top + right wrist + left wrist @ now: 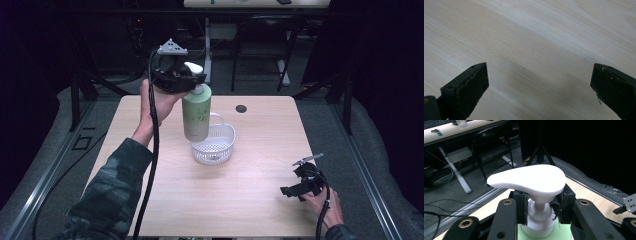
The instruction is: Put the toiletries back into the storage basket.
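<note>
Green pump bottle (196,115) neck clamped in left gripper (186,80); right gripper (295,190) released, well apart.

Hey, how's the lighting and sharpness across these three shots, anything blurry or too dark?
High view: table lit, surroundings nearly black. Left gripper view: pump bottle sharp, backdrop black at right. Right gripper view: wood grain soft, claw fingers blurred.
</note>
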`<action>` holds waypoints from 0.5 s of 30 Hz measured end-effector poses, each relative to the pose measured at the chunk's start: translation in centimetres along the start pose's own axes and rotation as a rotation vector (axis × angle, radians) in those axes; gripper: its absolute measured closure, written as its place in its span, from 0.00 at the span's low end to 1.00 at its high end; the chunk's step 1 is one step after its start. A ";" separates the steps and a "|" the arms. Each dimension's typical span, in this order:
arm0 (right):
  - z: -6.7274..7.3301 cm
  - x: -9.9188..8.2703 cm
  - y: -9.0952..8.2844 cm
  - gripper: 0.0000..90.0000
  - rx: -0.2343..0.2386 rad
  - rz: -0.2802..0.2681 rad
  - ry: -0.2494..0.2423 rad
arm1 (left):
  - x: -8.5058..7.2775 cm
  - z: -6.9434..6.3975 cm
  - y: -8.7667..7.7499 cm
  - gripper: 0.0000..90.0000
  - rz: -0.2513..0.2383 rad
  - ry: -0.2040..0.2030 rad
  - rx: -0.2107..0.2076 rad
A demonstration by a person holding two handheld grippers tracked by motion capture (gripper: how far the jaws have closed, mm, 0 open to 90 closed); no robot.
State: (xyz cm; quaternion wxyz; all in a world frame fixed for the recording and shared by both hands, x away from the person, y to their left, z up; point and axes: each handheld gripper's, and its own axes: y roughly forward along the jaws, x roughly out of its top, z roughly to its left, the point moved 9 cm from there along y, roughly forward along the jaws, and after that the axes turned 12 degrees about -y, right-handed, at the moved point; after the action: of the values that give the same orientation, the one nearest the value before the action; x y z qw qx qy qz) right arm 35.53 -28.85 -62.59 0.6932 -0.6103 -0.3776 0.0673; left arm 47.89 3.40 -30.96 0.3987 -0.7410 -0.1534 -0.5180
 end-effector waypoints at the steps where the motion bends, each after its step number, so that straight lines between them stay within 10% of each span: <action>1: 0.1 0.0 0.0 0.01 0.006 -0.002 0.004 | 0.0 -0.2 0.3 0.75 0.000 0.001 -0.004; 15: 0.0 0.0 -0.1 0.01 -0.001 -0.001 -0.004 | -0.8 -0.7 2.6 0.75 0.011 -0.013 -0.024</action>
State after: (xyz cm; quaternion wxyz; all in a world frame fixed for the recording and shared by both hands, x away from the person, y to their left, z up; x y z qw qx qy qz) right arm 35.47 -28.89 -62.53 0.6922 -0.6101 -0.3794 0.0681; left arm 48.75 1.39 -32.71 0.3915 -0.7500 -0.1458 -0.5128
